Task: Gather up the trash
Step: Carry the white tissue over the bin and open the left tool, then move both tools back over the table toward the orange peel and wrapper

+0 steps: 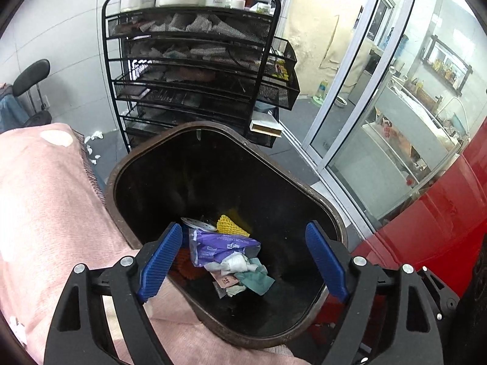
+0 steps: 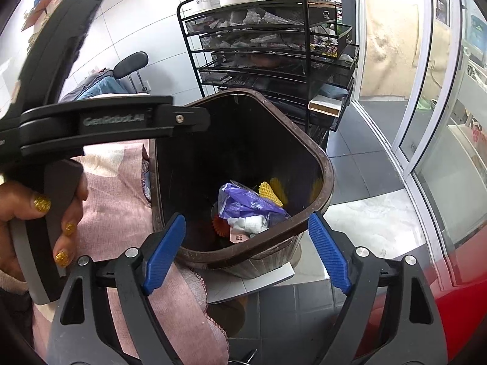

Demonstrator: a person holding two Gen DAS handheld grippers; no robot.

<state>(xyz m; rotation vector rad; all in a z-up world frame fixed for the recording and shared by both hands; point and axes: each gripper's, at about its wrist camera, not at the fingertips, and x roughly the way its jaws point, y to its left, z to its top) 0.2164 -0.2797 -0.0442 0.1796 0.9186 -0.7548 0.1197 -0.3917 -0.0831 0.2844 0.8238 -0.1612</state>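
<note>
At the left edge of both views lay a pink blanket (image 1: 45, 200), its fringed hem touching the brown rim of the trash bin (image 1: 127, 158). The bin stood on the tiled floor (image 2: 359, 164), dark inside, with a small heap of trash at its bottom. From left to right the heap held an orange ridged piece (image 1: 184, 263), a purple plastic wrapper (image 1: 219, 243) with white print, crumpled white tissue (image 1: 236, 263), a yellow foam net (image 1: 231, 225) behind them, and a teal scrap (image 1: 258, 278) at the right. Behind the bin rose a black wire rack (image 1: 188, 70) with bottles on top; to the right were glass doors (image 1: 380, 115) and a red surface (image 1: 426, 228).

The left tool (image 1: 243, 260) hung over the bin's mouth, pointing down at the heap, its blue pads spread wide apart and holding nothing. In the right wrist view a hand (image 2: 36, 213) with gold glitter nails gripped that tool's handle at the left. The right tool (image 2: 246, 251) hovered at the bin's near rim, tilted downward, its blue fingers (image 2: 166, 251) likewise spread apart and empty.
</note>
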